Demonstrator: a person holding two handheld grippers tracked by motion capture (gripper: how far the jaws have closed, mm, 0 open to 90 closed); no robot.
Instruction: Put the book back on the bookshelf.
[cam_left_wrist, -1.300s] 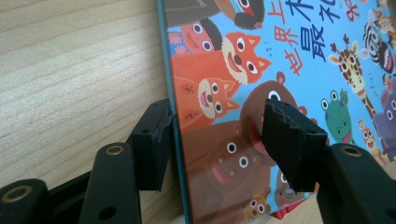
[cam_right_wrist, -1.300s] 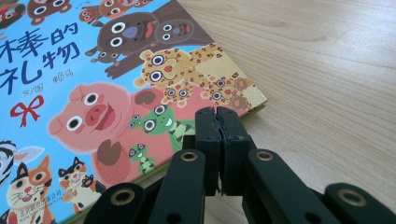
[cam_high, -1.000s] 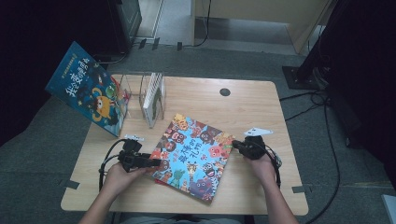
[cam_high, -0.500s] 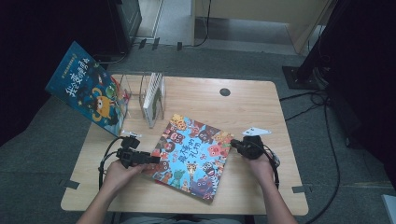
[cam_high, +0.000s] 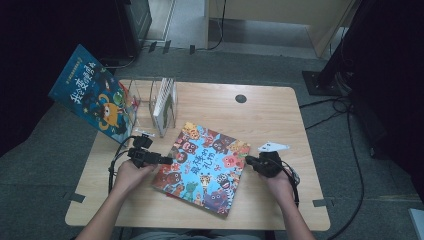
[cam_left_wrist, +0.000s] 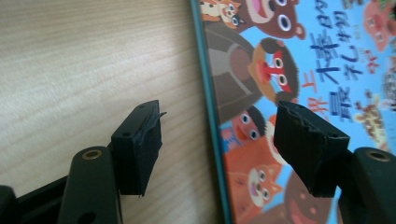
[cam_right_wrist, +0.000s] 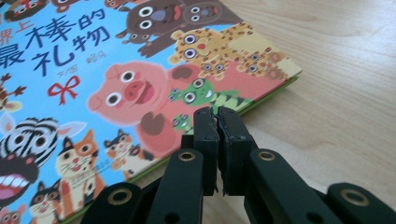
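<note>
Picture book (cam_high: 204, 167) lies flat on the tabletop (cam_high: 260, 115) between my grippers. Left gripper (cam_high: 167, 160): jaws have just been opening, now spread astride the book's left edge, pads clear of it. Right gripper (cam_high: 248, 162): jaws pressed together, empty, at the book's right edge.
</note>
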